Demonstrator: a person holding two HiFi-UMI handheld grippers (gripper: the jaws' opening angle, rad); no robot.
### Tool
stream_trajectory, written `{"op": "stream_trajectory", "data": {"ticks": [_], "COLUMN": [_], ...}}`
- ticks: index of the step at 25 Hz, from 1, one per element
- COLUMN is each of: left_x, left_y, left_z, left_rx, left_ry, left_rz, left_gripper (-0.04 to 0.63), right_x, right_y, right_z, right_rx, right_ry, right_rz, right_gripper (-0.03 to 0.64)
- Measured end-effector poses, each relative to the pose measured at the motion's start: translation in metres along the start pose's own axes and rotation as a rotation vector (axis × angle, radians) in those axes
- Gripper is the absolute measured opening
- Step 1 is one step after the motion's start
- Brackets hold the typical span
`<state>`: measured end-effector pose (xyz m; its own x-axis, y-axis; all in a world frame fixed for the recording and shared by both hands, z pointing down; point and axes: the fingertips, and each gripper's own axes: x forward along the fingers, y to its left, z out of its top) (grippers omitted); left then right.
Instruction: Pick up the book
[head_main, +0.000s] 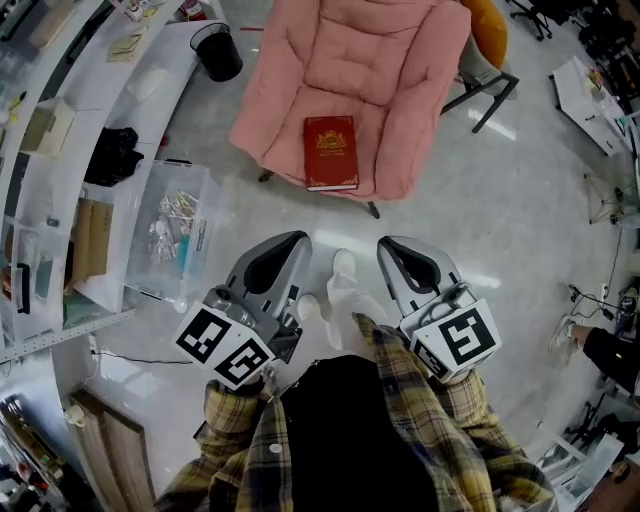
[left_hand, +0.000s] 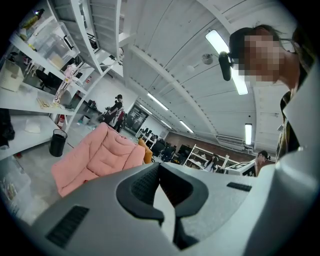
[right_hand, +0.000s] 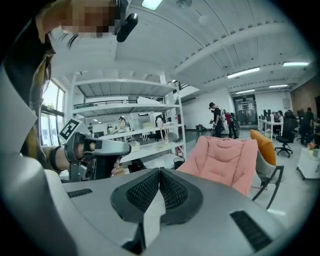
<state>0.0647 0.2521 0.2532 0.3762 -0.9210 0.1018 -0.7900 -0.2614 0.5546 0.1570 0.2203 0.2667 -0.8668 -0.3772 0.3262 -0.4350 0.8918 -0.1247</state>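
A red book (head_main: 331, 152) with a gold emblem lies flat on the front of the seat of a pink padded chair (head_main: 370, 70). My left gripper (head_main: 300, 240) is held low in front of me, well short of the chair, its jaws shut with nothing between them. Level with it to the right, my right gripper (head_main: 385, 245) is also shut and empty. In the left gripper view the chair (left_hand: 100, 155) stands ahead past my left gripper (left_hand: 160, 167); the book is hidden there. The right gripper view shows my right gripper (right_hand: 160, 172) and the chair (right_hand: 225, 160).
A clear plastic bin (head_main: 170, 235) of small items stands on the floor at left, beside white shelving (head_main: 40, 180). A black waste bin (head_main: 218, 50) sits left of the chair. An orange-cushioned chair (head_main: 490, 40) is behind at right. People stand far off in the room.
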Motion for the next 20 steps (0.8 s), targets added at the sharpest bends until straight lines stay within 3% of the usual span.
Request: {"op": "stream_trajectory", "data": {"ticks": [9,20], "left_x": [0.075,0.118], "left_y": [0.01,0.018], "left_z": [0.032,0.053], "left_rx": [0.027,0.041], "left_ry": [-0.032,-0.057], "left_rz": [0.026,0.039], "left_gripper": [0.005,0.006], "right_x": [0.024,0.034], "right_y": [-0.078,-0.12], "right_z": [0.039,0.051], "right_rx": [-0.032,-0.03], "right_ry": [-0.044,-0.066], "right_rz": [0.035,0.043], "right_gripper": [0.018,0.018]}}
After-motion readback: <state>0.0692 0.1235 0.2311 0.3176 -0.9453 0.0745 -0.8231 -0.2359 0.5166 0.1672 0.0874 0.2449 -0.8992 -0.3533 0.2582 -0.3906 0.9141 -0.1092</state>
